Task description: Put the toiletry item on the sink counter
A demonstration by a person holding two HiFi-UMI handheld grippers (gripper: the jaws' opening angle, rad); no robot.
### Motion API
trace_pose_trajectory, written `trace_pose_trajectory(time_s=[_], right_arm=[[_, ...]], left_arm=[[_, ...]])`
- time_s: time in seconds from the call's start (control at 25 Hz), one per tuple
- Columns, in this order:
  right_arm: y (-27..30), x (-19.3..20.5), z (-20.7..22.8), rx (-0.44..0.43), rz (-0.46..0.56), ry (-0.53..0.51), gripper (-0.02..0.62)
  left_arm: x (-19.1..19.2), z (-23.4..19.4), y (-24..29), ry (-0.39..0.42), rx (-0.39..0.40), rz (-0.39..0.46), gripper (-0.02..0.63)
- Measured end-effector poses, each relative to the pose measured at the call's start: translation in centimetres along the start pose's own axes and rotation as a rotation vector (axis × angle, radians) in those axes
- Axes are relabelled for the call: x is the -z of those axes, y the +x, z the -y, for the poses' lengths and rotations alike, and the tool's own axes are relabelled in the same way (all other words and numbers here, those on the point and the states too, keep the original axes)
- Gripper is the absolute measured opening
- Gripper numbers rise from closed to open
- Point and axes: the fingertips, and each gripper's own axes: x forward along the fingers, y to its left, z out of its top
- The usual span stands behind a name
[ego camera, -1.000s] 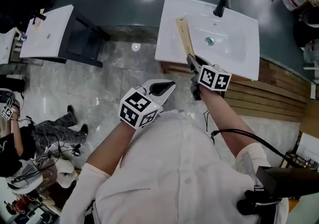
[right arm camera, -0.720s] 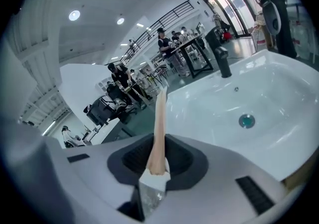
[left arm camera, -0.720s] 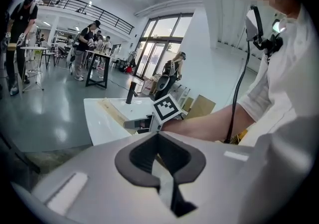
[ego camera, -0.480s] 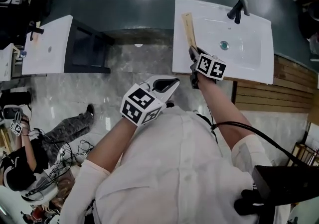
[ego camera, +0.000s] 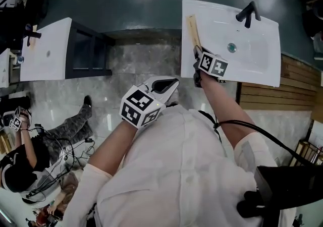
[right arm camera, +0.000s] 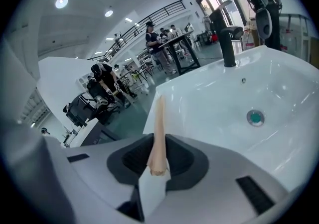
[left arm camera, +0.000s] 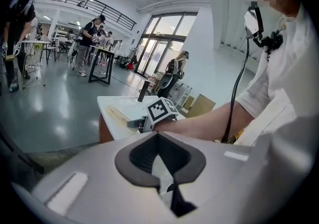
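Note:
A long, flat, pale wooden toiletry item [ego camera: 193, 28] sticks out forward from my right gripper [ego camera: 198, 55], which is shut on its near end. The item runs along the left rim of the white sink counter [ego camera: 265, 69]; I cannot tell whether it touches the rim. In the right gripper view the item [right arm camera: 159, 118] stands between the dark pads of the right gripper [right arm camera: 158, 157], with the sink counter [right arm camera: 199, 93] under it. My left gripper [ego camera: 164, 87] hovers in front of my chest, short of the counter, shut and holding nothing. The left gripper [left arm camera: 158, 154] looks toward the right hand.
A black faucet [ego camera: 247, 13] and a drain [ego camera: 231, 47] sit in the basin. A second white counter [ego camera: 45, 49] stands to the left. A person [ego camera: 55, 132] sits on the marble floor with cables. Wooden slats [ego camera: 282, 101] lie at the right.
The right gripper has carried the wooden item forward and down over the sink's left rim. The left gripper has moved along toward the sink. Both stay shut.

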Motion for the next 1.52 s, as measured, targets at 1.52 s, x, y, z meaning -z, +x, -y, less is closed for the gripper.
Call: trace_pose_trajectory(time_s=[1.52], right_arm=[[-2.6,4.1,-1.2,-0.083,-0.155,-0.221,0.166]], left_arm=[[0.6,1.6,1.5,0.007,0.055,-0.001,0.006]])
